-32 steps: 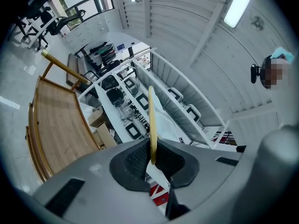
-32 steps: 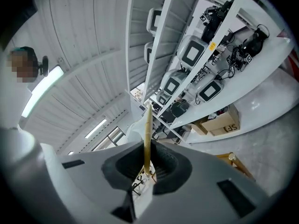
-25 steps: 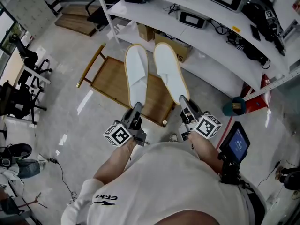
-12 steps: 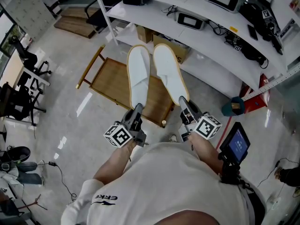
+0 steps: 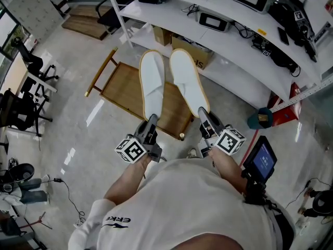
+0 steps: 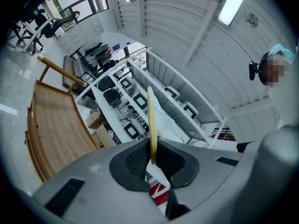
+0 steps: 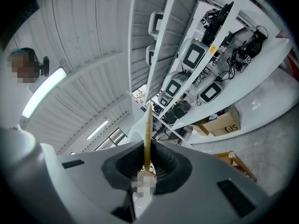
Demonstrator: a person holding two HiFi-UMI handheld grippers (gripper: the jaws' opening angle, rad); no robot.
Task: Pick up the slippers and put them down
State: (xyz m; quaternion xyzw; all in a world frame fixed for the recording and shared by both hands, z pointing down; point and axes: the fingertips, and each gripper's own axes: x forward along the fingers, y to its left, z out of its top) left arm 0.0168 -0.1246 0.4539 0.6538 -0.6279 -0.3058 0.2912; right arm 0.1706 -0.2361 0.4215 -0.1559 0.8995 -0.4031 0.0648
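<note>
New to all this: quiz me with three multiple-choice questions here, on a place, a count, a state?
1. Where are the white flat slippers with tan rims? A on the floor; B held in the air; C on a shelf.
2. How many slippers? A one; B three; C two.
3. Left claw and right claw: A each shut on one slipper; B wide open; C both on one.
B: they stick out above the brown wooden tray. C: one per claw. A: a rim pinched in each.

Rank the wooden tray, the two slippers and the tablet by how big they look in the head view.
1. wooden tray, partly hidden by the slippers.
2. left slipper and right slipper: alike, unranked; held nearer the camera.
3. tablet.
</note>
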